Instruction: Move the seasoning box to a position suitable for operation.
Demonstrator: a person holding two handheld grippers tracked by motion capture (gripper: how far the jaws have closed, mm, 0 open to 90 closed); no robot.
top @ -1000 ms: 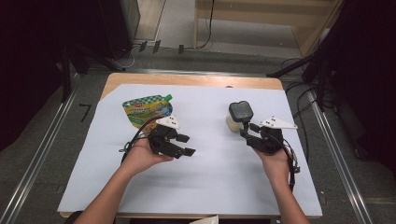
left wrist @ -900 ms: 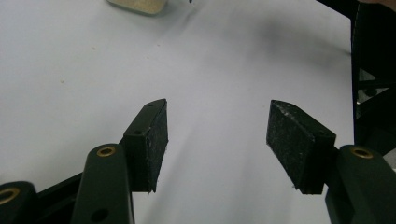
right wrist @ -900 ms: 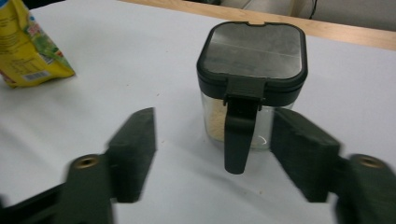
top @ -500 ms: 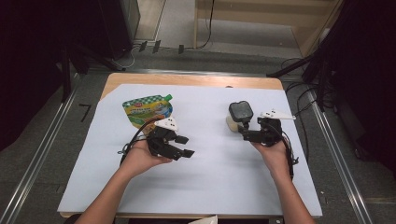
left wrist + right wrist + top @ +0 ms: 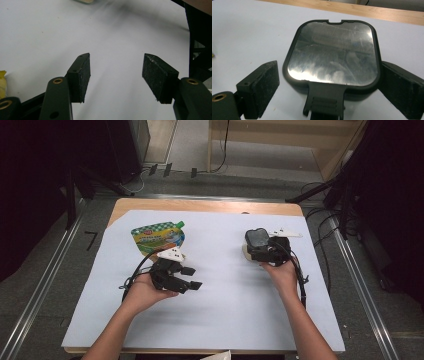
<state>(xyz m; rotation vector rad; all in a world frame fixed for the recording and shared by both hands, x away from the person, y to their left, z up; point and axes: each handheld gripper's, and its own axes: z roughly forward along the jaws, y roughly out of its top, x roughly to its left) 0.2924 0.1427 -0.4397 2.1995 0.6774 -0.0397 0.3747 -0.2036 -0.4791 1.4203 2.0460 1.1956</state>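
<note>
A container with a dark-rimmed, shiny metal lid stands on the white sheet at the right. My right gripper reaches around it from the near side. Its jaws have just been opening and stand wide, one on each side of the lid. A narrow gap shows at the left pad. A green and yellow pouch lies flat at the back left. My left gripper hovers in front of the pouch, open, with bare sheet between its pads.
The white sheet covers most of the wooden table, whose far edge shows bare. Cables trail from both grippers toward the person. Metal rails run along the floor on both sides.
My right hand has moved away from the person and to the left, closer in around the lidded container. The left hand and the pouch have kept still.
</note>
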